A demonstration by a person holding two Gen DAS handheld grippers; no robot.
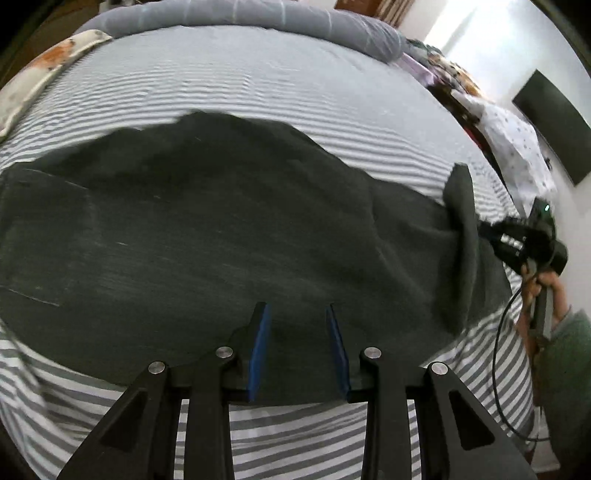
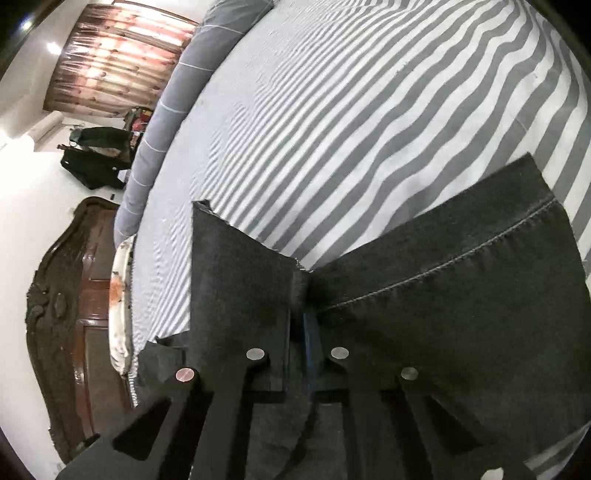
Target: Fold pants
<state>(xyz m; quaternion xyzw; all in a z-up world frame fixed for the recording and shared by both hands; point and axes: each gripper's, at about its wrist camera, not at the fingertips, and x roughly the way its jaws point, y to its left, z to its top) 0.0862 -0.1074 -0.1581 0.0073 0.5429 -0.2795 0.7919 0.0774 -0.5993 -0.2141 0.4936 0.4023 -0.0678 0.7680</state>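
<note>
Dark grey pants [image 1: 207, 229] lie spread across the striped bed sheet [image 1: 258, 85], a back pocket at the left. My left gripper [image 1: 297, 314] is open, its blue-padded fingers [image 1: 260, 343] hovering over the near edge of the pants, holding nothing. My right gripper [image 2: 301, 295] is shut on the hem end of the pants [image 2: 443, 288], with fabric draped over both fingers. In the left wrist view the right gripper [image 1: 517, 243] shows at the far right, lifting the leg end into a raised fold [image 1: 461, 229].
A grey bolster [image 1: 258, 18] lies along the far side of the bed, a floral pillow [image 1: 44, 70] at the left. A wooden headboard [image 2: 74, 314] and curtains [image 2: 118, 55] stand beyond the bed. A cable [image 1: 506, 369] hangs from the right gripper.
</note>
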